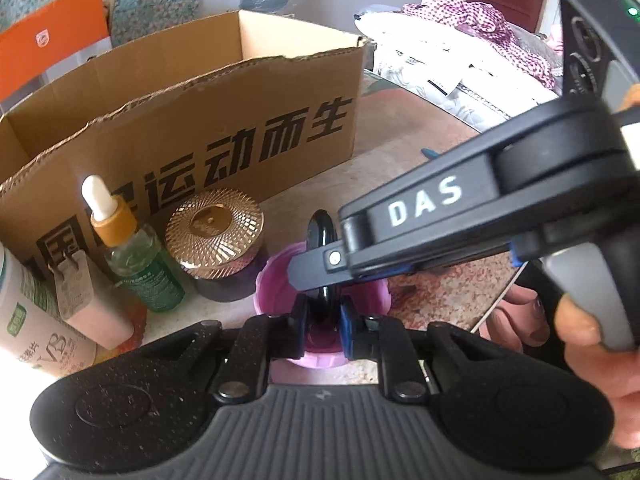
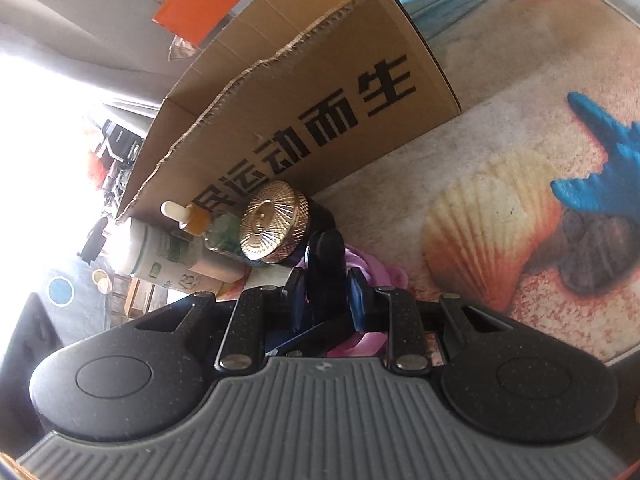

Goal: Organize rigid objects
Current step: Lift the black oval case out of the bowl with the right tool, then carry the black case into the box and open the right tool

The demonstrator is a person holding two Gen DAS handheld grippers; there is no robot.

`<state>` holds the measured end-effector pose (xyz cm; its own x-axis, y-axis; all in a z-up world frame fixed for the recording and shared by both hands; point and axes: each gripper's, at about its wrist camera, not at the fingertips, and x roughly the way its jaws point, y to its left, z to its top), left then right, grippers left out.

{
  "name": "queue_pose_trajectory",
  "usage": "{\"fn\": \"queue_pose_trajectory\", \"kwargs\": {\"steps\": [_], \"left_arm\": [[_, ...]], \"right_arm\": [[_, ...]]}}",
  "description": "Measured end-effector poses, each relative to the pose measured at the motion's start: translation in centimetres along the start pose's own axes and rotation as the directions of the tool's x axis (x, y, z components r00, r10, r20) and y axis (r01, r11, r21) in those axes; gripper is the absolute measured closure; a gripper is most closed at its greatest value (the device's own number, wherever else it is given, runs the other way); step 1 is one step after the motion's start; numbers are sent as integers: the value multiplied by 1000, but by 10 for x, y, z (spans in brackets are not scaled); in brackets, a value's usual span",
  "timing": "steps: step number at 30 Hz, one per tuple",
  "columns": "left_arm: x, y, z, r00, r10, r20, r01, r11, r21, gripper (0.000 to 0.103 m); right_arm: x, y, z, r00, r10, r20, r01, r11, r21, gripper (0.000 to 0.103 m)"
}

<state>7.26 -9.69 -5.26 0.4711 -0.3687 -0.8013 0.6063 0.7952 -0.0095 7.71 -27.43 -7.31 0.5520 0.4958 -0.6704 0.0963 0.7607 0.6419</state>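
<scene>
At the far left stand a white tube and a pale pink box. Next come a green dropper bottle and a dark jar with a gold lid. All four line up along the near wall of the open cardboard box.

Just right of the jar sits a pink cup, and a glossy black disc stands on edge over its mouth. Whether the disc's lower edge rests inside the cup is hidden.

The step in hand looks like sorting this disc, either a pass from one tool to the other or a shared lift out of the cup. The next move calls for one tool to let go cleanly while the other keeps the disc upright. The disc then has to clear the jar and go over the torn box wall, or into the row.

The left gripper has its jaws drawn nearly together, clamped on the disc's lower part from the near side. The right gripper reaches in from the right, held by a hand. Its jaws are likewise pinched on the disc, and its own view shows the black disc between its pads.
</scene>
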Motion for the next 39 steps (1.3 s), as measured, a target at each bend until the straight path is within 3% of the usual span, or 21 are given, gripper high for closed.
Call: {"fn": "queue_pose_trajectory", "kwargs": {"steps": [9,16,25,30,35,39], "left_arm": [[-11,-10,4,1000,22,18,-22,1000,21,85],[-42,-14,13,995,60,83,-64,997,38,84],[-106,2,57,961,149,233,-155,988,5,80],[-132,39,90,949,168,266,-158,986,-59,78],[-130,96,119,965,153,214,-120,979,-163,78],[-97,149,141,988,127,92,-100,963,-252,78]], "right_arm": [[-7,-3,-5,999,38,33,-38,999,6,85],[-31,14,-2,992,90,87,-86,995,-54,85],[-71,77,33,962,223,157,-179,950,-257,84],[-75,113,81,938,332,98,-286,903,-320,85],[-46,148,131,937,349,9,-325,880,-348,85],[7,170,166,947,304,-102,-320,893,-317,85]]}}
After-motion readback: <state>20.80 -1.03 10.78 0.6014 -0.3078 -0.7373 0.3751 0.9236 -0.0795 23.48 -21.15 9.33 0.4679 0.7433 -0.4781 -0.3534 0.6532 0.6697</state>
